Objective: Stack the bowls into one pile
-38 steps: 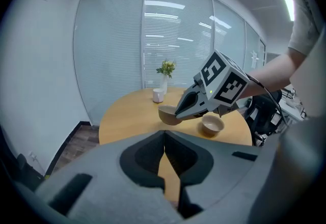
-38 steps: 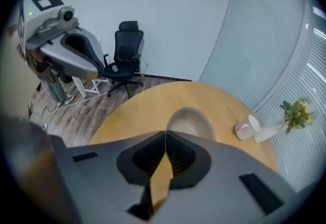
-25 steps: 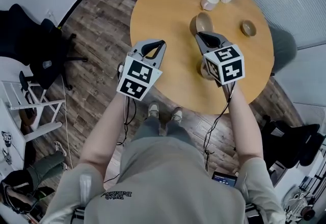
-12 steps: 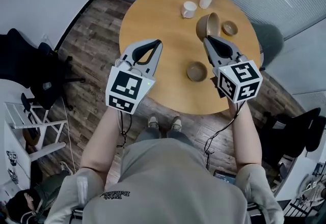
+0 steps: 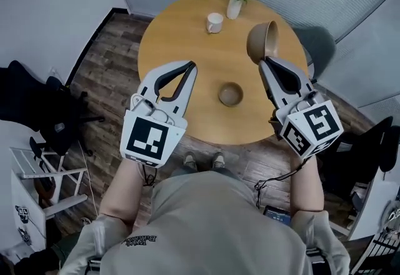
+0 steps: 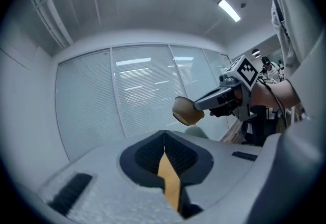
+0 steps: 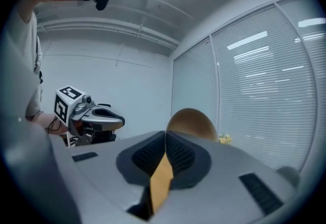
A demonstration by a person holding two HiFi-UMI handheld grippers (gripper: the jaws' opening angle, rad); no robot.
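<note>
**A:** The right gripper (image 5: 264, 61) is clamped on the rim of the lifted bowl (image 5: 262, 40). That bowl hangs tipped on its side, up off the desk (image 5: 181, 30), over its far right part.

**B:** And the target, I'd say, is the resting bowl (image 5: 230, 94). It sits upright toward the desk's near edge, between the two grippers in the head view.

**A:** And the left gripper (image 5: 189, 67)? Its jaws are pressed together with nothing in them. It hovers off to the left.

**B:** So the step in hand looks like a carry and a nest. My call is to level the lifted bowl first, mouth up, before bringing it across.

**A:** Agreed, a thin rim pinch can let it swing. Roll the wrist slowly, centre it over the resting bowl, then lower it straight down so the base drops inside the rim.

**B:** Stay wide of the cup (image 5: 214, 22) and the flower vase (image 5: 235, 6) at the far edge.

**A:** And let go only once it's seated. The left gripper could steady the resting bowl if it slides.
</note>
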